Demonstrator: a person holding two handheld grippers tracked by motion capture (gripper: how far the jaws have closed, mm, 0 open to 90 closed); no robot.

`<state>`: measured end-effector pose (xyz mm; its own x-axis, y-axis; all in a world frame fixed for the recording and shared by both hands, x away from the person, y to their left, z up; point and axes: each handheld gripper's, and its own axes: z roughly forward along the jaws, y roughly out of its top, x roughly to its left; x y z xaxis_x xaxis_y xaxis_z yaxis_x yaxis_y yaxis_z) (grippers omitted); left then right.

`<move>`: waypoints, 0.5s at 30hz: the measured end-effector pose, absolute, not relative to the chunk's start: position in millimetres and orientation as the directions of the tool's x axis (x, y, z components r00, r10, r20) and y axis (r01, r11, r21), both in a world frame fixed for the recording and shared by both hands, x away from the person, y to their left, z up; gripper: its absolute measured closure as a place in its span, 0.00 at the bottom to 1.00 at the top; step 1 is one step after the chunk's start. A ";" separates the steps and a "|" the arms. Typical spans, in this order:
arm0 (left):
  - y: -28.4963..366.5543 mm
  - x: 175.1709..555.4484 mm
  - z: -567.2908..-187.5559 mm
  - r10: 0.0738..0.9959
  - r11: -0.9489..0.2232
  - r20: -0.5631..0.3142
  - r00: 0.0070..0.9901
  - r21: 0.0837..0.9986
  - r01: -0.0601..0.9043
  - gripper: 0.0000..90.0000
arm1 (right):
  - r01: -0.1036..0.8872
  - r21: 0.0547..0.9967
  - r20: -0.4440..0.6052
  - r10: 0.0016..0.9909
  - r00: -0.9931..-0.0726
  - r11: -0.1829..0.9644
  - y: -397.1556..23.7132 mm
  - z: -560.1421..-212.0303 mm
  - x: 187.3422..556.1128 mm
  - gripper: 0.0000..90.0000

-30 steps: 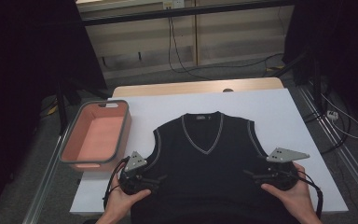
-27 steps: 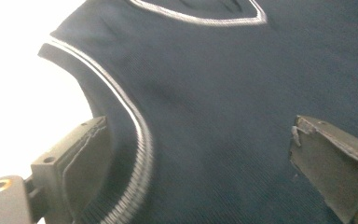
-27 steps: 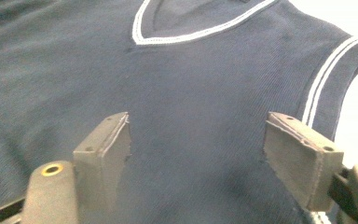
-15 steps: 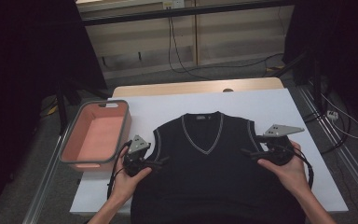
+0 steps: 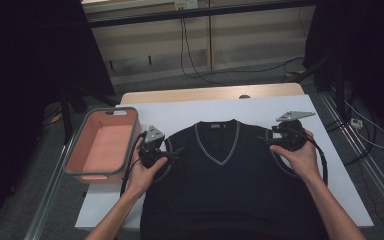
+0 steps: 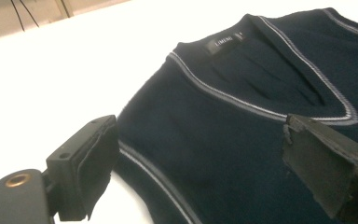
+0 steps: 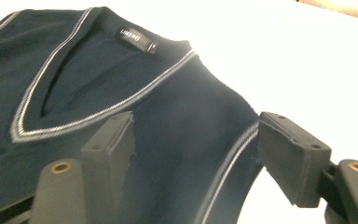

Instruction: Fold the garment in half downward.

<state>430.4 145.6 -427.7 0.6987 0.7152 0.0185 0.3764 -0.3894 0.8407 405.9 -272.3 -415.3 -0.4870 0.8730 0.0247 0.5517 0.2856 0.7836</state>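
Observation:
A dark navy sleeveless V-neck vest [image 5: 220,175] with grey trim lies flat on the white table [image 5: 180,112], neck toward the far side. My left gripper [image 5: 176,151] sits at the vest's left armhole, near the shoulder. In the left gripper view it [image 6: 200,177] is open, and the trimmed armhole edge of the vest [image 6: 223,116] runs between its jaws. My right gripper [image 5: 266,140] is at the right armhole. It [image 7: 200,158] is open as well, straddling the trimmed edge of the vest [image 7: 168,107]. Neither pinches the cloth.
A salmon-pink basket with a grey rim [image 5: 76,155] stands at the table's left edge, just beside my left hand. Bare white tabletop lies beyond the collar. Cables [image 5: 200,70] run across the floor behind the table.
Both grippers have moved away from the person, up the vest's sides from near its lower part to the armholes by the shoulders. The vest has not shifted.

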 end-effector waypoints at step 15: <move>128.4 486.2 -434.9 0.742 -0.378 -0.028 0.669 0.808 0.453 0.13 | 0.606 0.745 0.039 0.887 -0.459 0.281 -270.8 -433.1 470.9 0.41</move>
<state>486.2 128.4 -434.9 0.6694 0.7423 -0.0278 0.4525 -0.3779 0.8077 470.9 -270.8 -433.1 -0.4594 0.8873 0.0393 0.6055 0.2805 0.7447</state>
